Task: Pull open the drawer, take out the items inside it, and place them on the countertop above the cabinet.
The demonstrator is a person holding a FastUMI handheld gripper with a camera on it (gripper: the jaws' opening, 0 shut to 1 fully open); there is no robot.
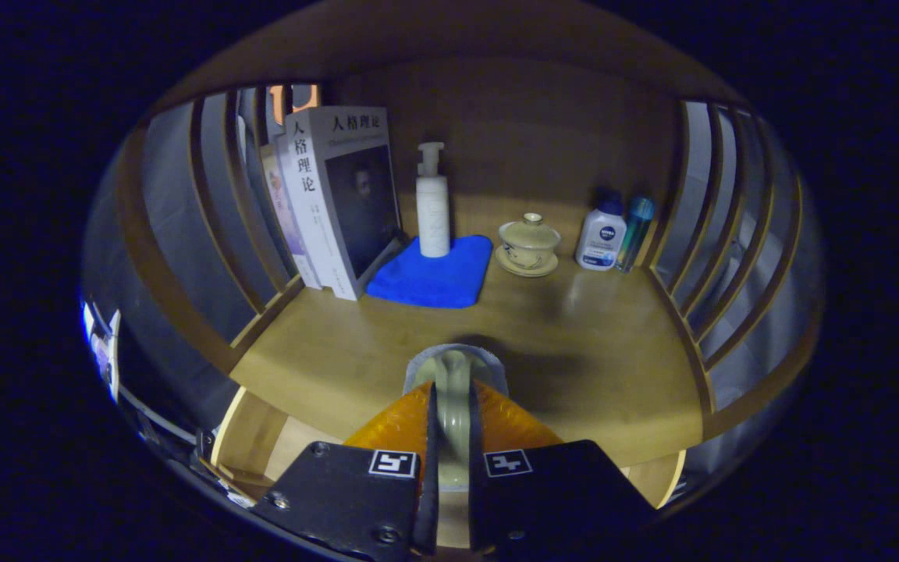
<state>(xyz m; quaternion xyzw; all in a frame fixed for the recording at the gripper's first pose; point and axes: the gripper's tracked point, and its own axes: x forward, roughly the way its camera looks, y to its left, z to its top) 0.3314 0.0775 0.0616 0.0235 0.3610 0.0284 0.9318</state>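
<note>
The fingers [449,425] pinch a pale ceramic item [453,373] over the counter [613,351]. It is not yet released. Drawer contents cannot be judged.

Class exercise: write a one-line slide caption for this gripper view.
Gripper shut on a pale ceramic piece above the wooden countertop, with books, blue cloth and bottles beyond.

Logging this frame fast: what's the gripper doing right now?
Gripper: fingers closed on a pale green ceramic piece, held over the countertop.

jaws clamp pale ceramic piece [453,382] | above countertop [590,343]
</note>
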